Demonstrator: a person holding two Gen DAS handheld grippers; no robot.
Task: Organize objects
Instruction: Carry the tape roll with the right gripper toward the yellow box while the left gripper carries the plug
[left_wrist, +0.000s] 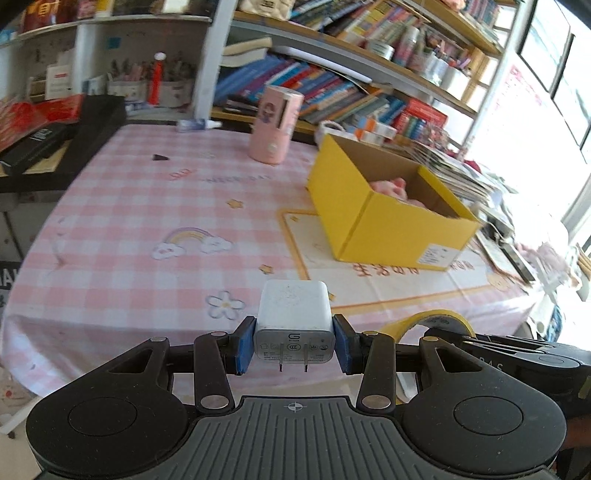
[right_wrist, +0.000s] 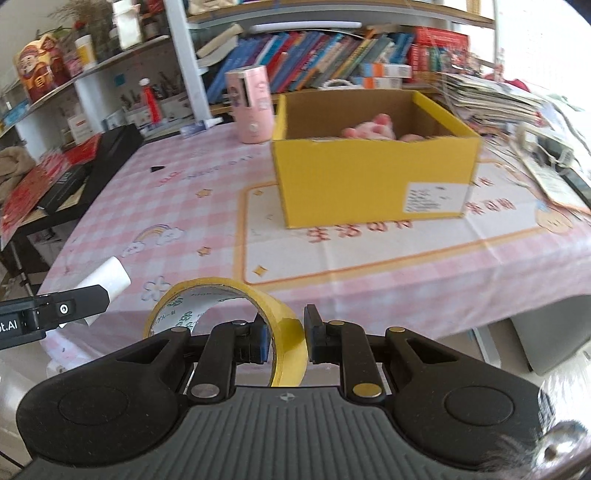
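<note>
- Left gripper (left_wrist: 294, 341): fingers clenched on a small white cube-shaped plastic wall charger (left_wrist: 293, 312), blue pads pressed to both its sides. Grey plug face w/ two metal prongs points back at the camera. Charger is held up off the desk, over the near edge.
- Right gripper (right_wrist: 286, 338): fingers clenched on the wall of a roll of yellow adhesive tape (right_wrist: 225, 317) w/ white printed inner core; one finger inside the ring, one outside. Roll stands on edge, held just above the near edge of the desk.
- In the right wrist view the left gripper and its charger (right_wrist: 110, 280) show at far left, near the tape; in the left wrist view the tape roll (left_wrist: 432, 321) shows at lower right, beside the right gripper's black body.
- Desk (left_wrist: 122, 206) is covered w/ a pink-and-white checked cloth printed w/ rainbow, stars, flower.
- Open yellow cardboard box (right_wrist: 373, 184) w/ brown inside and a white label sits on the desk, well apart from both grippers; something pink and soft (right_wrist: 373, 127) lies inside, what exactly can't be told.
- Pink cylindrical container (right_wrist: 249, 109) stands upright behind the box's left side, near the far edge.
- Small dark triangular bit (left_wrist: 160, 157) lies on the cloth, left of the pink container.
- Bookshelves packed w/ books (left_wrist: 295, 85) run behind the desk.
</note>
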